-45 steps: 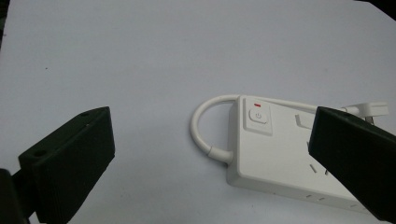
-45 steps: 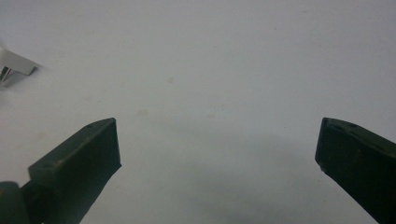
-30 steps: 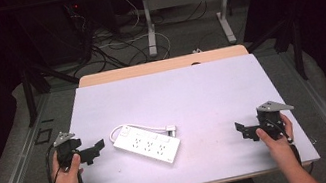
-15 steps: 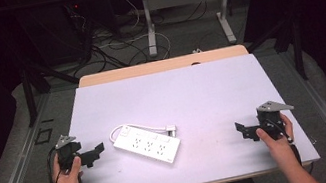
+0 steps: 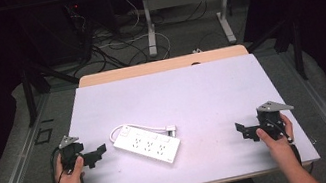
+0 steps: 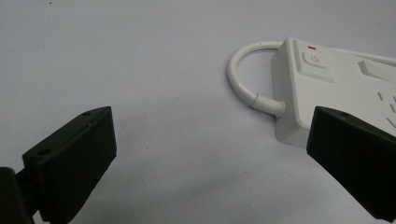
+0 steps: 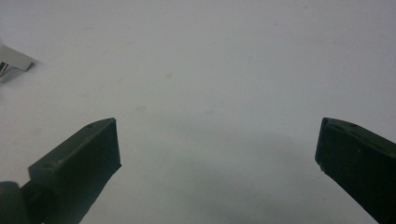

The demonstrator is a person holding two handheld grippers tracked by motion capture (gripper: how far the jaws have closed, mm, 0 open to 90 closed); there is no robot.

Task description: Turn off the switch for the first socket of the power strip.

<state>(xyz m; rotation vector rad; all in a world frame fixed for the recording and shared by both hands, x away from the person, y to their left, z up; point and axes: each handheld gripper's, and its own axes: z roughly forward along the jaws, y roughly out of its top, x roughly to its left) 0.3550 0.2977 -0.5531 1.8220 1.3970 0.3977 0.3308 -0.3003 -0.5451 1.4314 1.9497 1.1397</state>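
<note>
A white power strip (image 5: 147,144) with a small red mark lies on my pale lilac-grey table (image 5: 192,96), between my black grippers.

High view: camera above the near edge, facing 12 o'clock and down over the whole table (image 5: 190,86). Left gripper view: close and low over the tabletop, sharing the power strip (image 6: 336,88) at 2 o'clock with the high view. Right gripper view: equally close and low.
</note>
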